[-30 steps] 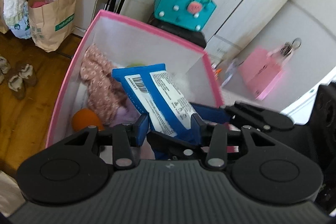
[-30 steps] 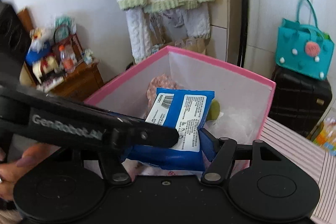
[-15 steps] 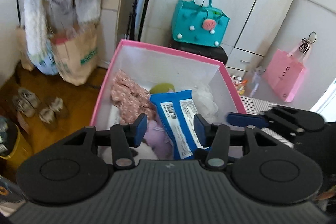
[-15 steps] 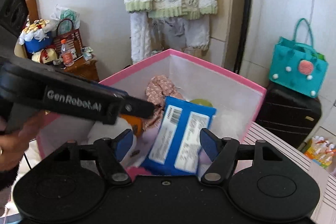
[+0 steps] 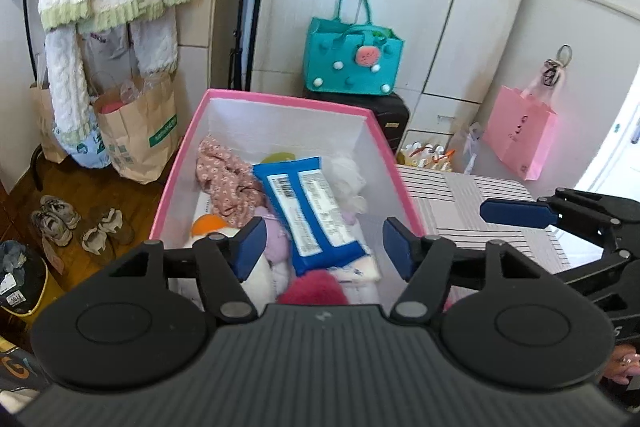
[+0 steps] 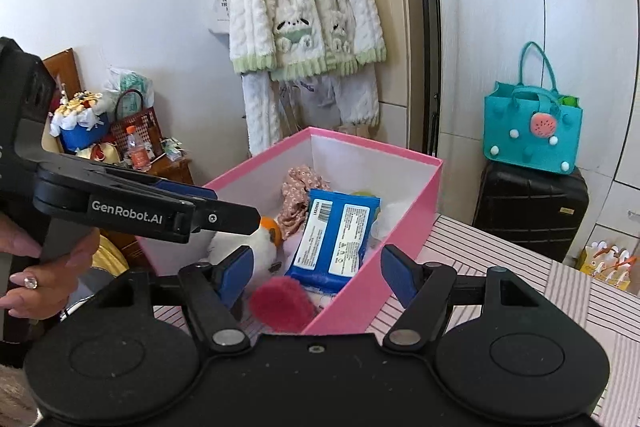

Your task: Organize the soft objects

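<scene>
Left wrist view: the left gripper (image 5: 322, 247) has backed up and away from the pink box (image 5: 394, 167), its jaws opening with nothing between them. A second ago they pinched the blue wipes pack (image 5: 310, 213); now that pack lies flat inside the box, ahead of the jaws, between the floral cloth (image 5: 224, 173) and a white fluffy item (image 5: 348, 179). A pink fuzzy item (image 5: 314, 287) sits just below the jaws. The right gripper (image 5: 516, 213) stands off to the right over the striped tabletop (image 5: 480, 195).

Right wrist view: the right gripper (image 6: 316, 269) has also pulled back, jaws wide and empty. The wipes pack (image 6: 338, 237) rests in the box (image 6: 372, 283) ahead. That item looks stowed, and both grippers are free for the next one.
</scene>
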A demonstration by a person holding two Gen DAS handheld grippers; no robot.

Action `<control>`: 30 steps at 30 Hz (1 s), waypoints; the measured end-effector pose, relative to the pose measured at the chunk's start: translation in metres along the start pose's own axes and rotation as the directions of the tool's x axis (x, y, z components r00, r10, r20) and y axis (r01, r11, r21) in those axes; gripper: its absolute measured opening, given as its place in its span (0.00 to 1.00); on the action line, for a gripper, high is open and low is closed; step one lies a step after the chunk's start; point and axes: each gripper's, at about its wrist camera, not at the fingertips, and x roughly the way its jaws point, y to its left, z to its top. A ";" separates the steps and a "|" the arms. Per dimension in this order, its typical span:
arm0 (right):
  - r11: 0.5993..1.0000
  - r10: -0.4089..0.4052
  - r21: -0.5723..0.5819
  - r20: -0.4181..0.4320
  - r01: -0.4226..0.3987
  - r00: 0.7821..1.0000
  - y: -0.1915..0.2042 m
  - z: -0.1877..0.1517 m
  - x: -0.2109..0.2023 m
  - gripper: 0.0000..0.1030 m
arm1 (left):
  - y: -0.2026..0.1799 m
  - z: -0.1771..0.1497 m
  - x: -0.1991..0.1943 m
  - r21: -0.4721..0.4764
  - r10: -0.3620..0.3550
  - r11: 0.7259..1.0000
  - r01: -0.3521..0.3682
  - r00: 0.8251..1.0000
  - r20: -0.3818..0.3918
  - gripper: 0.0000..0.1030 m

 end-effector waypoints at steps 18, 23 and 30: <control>0.990 -0.141 0.026 0.033 0.140 0.990 -0.005 -0.016 -0.093 0.82 | -0.048 -0.014 -0.065 0.068 0.029 0.997 -0.032 0.998 0.049 0.94; 0.982 -0.186 0.040 -0.006 0.186 0.983 -0.009 -0.027 -0.097 0.86 | -0.058 -0.017 -0.067 0.079 0.022 0.997 -0.023 1.000 0.021 0.95; 0.933 -0.331 0.119 -0.085 0.340 0.940 -0.008 -0.035 -0.113 1.00 | -0.075 -0.026 -0.075 0.103 0.117 0.987 -0.121 0.992 0.042 1.00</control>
